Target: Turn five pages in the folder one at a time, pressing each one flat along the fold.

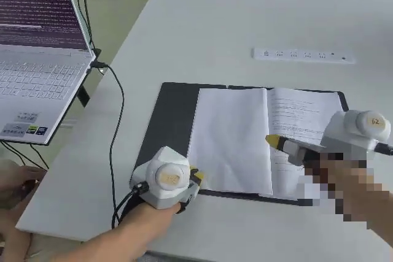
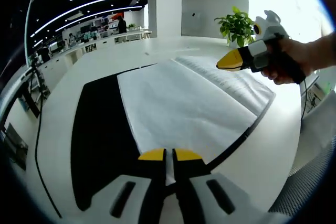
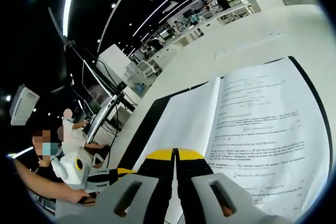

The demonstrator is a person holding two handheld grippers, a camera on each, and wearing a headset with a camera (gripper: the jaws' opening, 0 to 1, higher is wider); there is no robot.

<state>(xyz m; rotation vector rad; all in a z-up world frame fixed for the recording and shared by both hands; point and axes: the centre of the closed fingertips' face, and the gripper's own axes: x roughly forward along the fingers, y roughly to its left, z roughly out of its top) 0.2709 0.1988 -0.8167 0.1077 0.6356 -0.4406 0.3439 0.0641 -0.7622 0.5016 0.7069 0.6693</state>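
Note:
A black folder (image 1: 172,121) lies open on the white table, a blank turned page (image 1: 230,136) on its left half and a printed page (image 1: 301,115) on the right. My left gripper (image 1: 196,177) sits shut at the blank page's near left corner, its yellow tips (image 2: 167,155) pinching the page edge. My right gripper (image 1: 273,142) is shut, its yellow tips (image 3: 175,154) hovering at the fold between blank page (image 3: 173,129) and printed page (image 3: 262,124). In the left gripper view the right gripper (image 2: 231,61) is held over the far page.
An open laptop (image 1: 37,59) stands at the left with a black cable (image 1: 113,127) trailing down the table edge. A white power strip (image 1: 304,55) lies behind the folder. A potted plant (image 2: 236,24) stands beyond the table. A person (image 3: 47,156) sits at the left.

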